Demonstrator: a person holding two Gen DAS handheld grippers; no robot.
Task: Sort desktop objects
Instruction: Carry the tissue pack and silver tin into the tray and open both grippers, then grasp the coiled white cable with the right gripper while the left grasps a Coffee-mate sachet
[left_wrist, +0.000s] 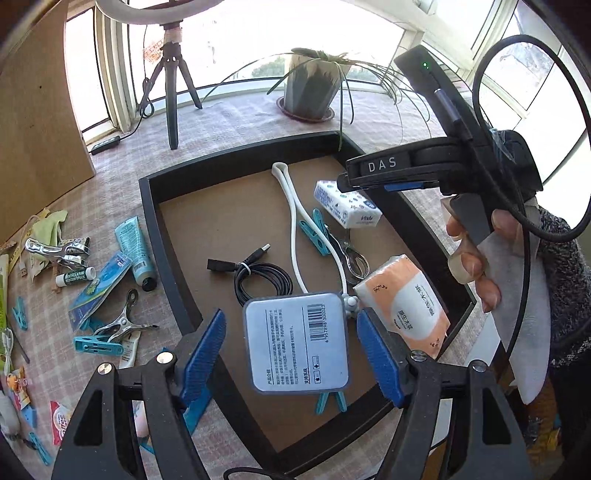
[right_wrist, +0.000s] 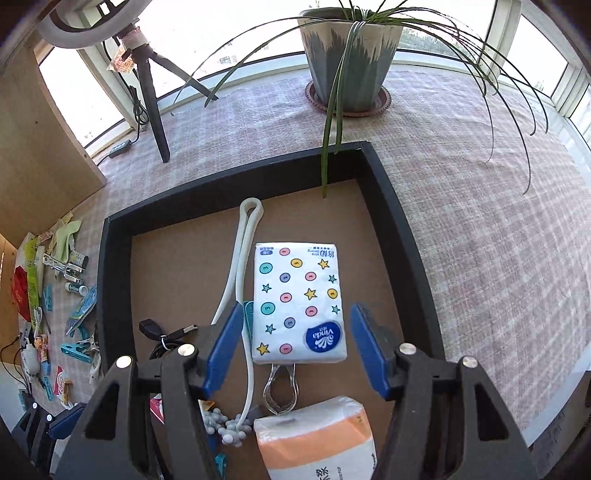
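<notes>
Left wrist view: left gripper (left_wrist: 291, 339) w/ blue fingers (left_wrist: 205, 354) apart, either side of a flat grey square device (left_wrist: 297, 343) w/ barcode label; contact w/ the pads can't be told. Device sits over the near edge of a black-walled tray (left_wrist: 147, 206) w/ brown floor. In the tray: white strap (left_wrist: 295, 236), coiled black USB cable (left_wrist: 255, 275), teal clothespin (left_wrist: 314, 232), metal clip (left_wrist: 354, 262), white patterned tissue pack (left_wrist: 347, 205) at far right, orange tissue pack (left_wrist: 404, 299) just right of the device. Right gripper body marked DAS (left_wrist: 388, 171) hangs above the tray's right side, held by a hand (left_wrist: 476, 258). On the checked worktop (left_wrist: 236, 122) left of tray: teal tube (left_wrist: 135, 251), lip balm (left_wrist: 75, 277), more clips & pegs. Potted plant (left_wrist: 312, 85) and tripod (left_wrist: 171, 88) behind. Right wrist view: right gripper (right_wrist: 295, 347) fingers (right_wrist: 369, 350) wide apart, astride the white patterned tissue pack (right_wrist: 299, 302), not touching it; pack lies flat on tray floor, white strap (right_wrist: 240, 266) just left, metal clip (right_wrist: 279, 387) poking out below it, orange tissue pack (right_wrist: 317, 439) nearer. Tray wall (right_wrist: 399, 236) right.
</notes>
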